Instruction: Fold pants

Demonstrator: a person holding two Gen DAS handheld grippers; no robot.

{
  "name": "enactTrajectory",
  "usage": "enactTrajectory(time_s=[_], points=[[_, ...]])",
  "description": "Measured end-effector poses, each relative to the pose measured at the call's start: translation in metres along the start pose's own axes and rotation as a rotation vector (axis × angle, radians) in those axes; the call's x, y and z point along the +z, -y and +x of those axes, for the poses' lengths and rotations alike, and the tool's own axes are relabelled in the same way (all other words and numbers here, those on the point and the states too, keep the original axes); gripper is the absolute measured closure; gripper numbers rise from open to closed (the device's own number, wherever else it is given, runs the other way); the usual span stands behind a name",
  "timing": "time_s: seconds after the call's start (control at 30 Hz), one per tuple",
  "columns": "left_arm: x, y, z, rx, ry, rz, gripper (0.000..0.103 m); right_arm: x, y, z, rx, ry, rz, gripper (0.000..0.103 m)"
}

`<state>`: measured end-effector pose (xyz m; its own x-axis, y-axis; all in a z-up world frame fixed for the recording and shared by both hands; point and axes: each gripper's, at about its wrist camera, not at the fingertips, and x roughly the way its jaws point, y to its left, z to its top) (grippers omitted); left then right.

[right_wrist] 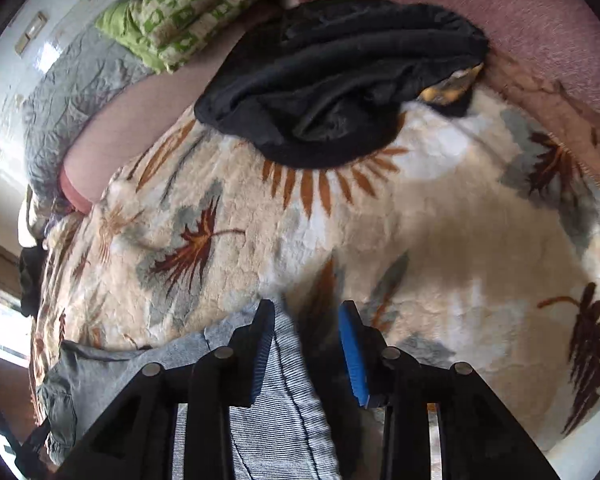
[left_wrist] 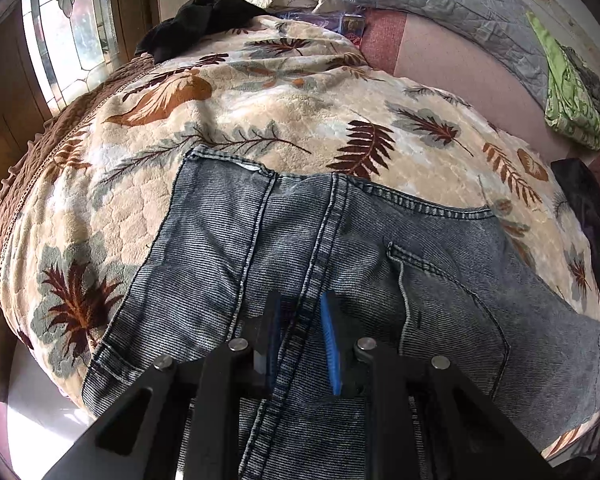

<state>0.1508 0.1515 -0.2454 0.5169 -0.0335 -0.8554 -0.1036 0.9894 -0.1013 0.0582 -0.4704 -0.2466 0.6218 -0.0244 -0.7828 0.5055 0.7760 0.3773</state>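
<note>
Lying partly folded on the cream leaf-print fleece blanket (left_wrist: 260, 92), the faded blue-grey denim pants (left_wrist: 228, 248) have a seam running between the left gripper (left_wrist: 300, 320) pads, nearly shut, prob pinching it to carry a fold. Right gripper (right_wrist: 306, 320) stands part-spread w/ denim edge between, pads not pressing. Only right view shows the crumpled black garment (right_wrist: 332, 80) close; only left view shows the window (left_wrist: 72, 32).
</note>
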Motion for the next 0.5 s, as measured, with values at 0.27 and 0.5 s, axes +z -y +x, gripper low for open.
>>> enactTrajectory(time_s=[0.27,0.5], points=[[-0.006,-0.012,-0.007,0.015,0.102,-0.041,0.083,-0.027,-0.097,-0.031,0.263,-0.041,-0.232,0.066],[-0.005,-0.024,-0.003,-0.021,0.107,-0.057,0.083,-0.092,-0.242,0.025,0.455,-0.237,-0.404,0.066]])
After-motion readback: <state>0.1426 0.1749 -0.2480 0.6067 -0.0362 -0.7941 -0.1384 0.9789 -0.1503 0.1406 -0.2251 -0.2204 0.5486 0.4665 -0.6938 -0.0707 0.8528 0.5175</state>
